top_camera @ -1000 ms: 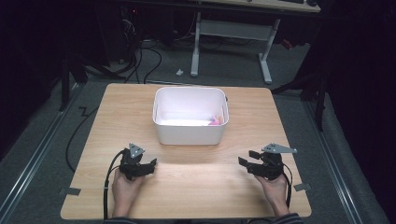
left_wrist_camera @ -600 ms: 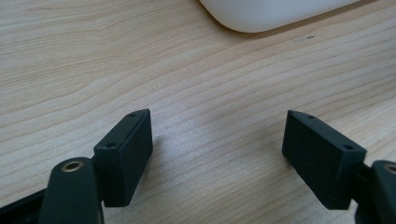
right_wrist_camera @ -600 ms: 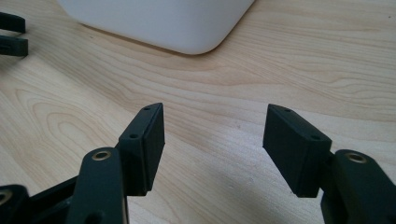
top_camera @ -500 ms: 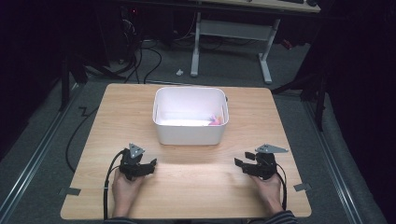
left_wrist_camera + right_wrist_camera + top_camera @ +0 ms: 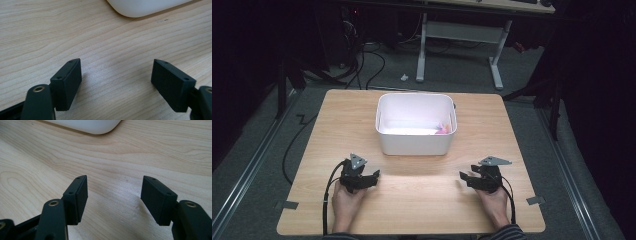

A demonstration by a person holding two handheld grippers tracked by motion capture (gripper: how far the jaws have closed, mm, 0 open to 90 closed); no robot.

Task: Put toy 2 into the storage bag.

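A white plastic bin (image 5: 416, 145) stands at the middle of the wooden table (image 5: 337, 125), with pink and pale items (image 5: 442, 129) on its floor at the right. My left gripper (image 5: 373, 177) rests on the table near the front left, open, nothing between its jaws. My right gripper (image 5: 464, 177) rests near the front right, also open and empty. In the left gripper view the left gripper (image 5: 116, 75) has the bin's corner (image 5: 147, 6) ahead. In the right gripper view the right gripper (image 5: 113, 188) also has a bin corner (image 5: 87, 125) ahead.
Bare wood lies between the two grippers and in front of the bin. Two bits of grey tape (image 5: 286, 204) mark the table's front corners. Beyond the table a white desk frame (image 5: 459, 32) and cables (image 5: 362, 60) lie on the dark floor.
The right hand and its gripper have moved left and slightly toward the front edge. The left gripper has stayed put.
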